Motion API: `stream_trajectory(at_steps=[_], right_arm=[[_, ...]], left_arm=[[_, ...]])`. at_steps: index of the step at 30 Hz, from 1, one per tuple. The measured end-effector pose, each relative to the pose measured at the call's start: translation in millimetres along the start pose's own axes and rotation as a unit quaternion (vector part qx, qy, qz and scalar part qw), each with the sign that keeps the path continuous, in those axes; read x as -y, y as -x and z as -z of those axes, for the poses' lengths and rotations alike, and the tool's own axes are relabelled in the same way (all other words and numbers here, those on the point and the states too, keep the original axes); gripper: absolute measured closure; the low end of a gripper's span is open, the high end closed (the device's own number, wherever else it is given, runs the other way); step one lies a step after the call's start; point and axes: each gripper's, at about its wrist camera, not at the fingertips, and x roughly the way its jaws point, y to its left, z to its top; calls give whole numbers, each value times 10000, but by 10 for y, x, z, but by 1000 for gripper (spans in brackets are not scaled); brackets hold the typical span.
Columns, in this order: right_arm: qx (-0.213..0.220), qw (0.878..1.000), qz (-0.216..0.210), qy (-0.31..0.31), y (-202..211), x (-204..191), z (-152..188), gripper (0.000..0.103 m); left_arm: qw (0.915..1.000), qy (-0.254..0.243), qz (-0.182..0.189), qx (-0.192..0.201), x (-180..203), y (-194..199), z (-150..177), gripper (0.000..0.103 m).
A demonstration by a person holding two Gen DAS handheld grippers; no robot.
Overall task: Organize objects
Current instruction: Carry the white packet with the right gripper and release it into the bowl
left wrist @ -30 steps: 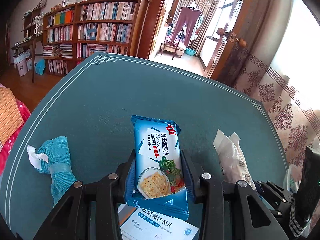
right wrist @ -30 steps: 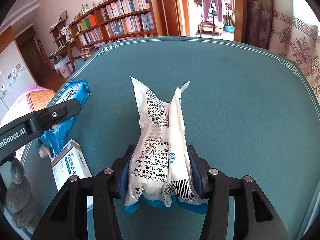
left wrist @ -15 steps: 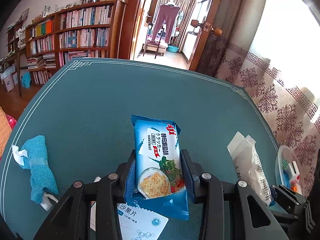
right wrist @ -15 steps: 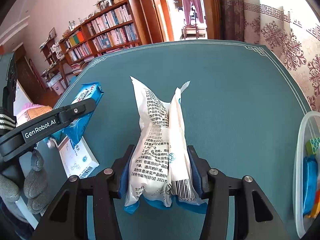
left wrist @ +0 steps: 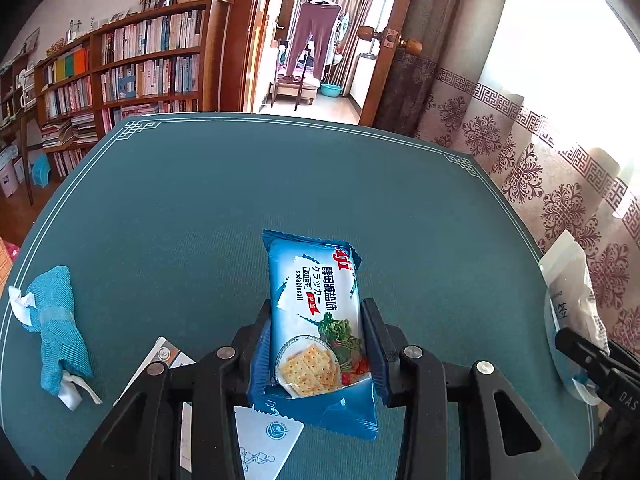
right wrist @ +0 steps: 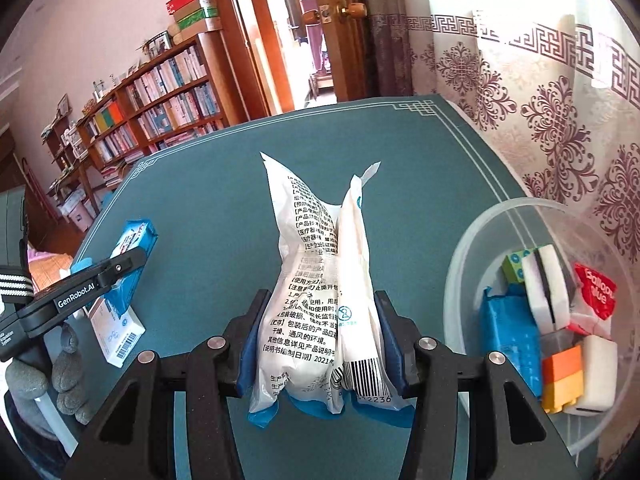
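Both grippers have something pinched right now. My left gripper (left wrist: 318,350) is clamped on a blue cracker packet (left wrist: 316,320), held over the green table (left wrist: 180,208) with a white box (left wrist: 256,436) underneath and a teal cloth (left wrist: 56,324) off to its left. My right gripper (right wrist: 318,342) squeezes a white plastic bag (right wrist: 320,288), just beside a clear tub (right wrist: 472,248) with blocks and packets inside.
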Motion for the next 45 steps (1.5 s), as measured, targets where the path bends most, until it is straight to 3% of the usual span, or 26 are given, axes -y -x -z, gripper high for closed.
stream_trajectory(at_steps=[15,23,33,45], right_arm=[[501,9914,914,-791,511,915,5,51],[441,9832,1431,-1040,447,1324,13,51],[131,9809,1524,-1205,151,1576,21,51],[397,9814,1513,-1114,311,1481,-5,50]], left_arm=[[9993,-330,127,-109,230,-31,134,60],[9987,-444,172,-159,314,-48,187,60],[9983,-504,247,-183,348,-43,204,60],[9978,-574,266,-211,403,-66,233,60]])
